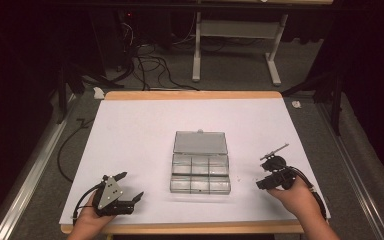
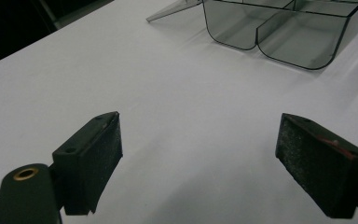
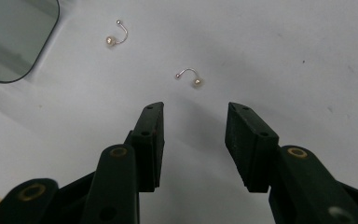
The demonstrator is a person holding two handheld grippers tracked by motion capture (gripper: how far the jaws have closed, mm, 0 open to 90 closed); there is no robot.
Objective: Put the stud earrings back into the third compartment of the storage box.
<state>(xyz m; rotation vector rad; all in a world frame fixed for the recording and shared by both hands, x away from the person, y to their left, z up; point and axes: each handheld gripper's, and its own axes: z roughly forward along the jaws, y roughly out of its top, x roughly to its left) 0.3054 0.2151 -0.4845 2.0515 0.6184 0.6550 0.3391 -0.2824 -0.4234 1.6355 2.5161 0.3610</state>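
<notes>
Right tongs (image 3: pixel 193 122) held low over the white desk (image 1: pixel 135 130), tips tilted down, jaws partly open, nothing between them. Nearer pearl earring (image 3: pixel 192 78) lies just ahead of the tips; second earring (image 3: pixel 114 35) farther off, beside the clear compartment box (image 1: pixel 200 170). Left tongs (image 2: pixel 198 156) rest wide open, empty, near the desk's front-left corner. The earrings are clear in the right gripper view. No readable writing.

Bright tabletop, dark surroundings, soft shadows
</notes>
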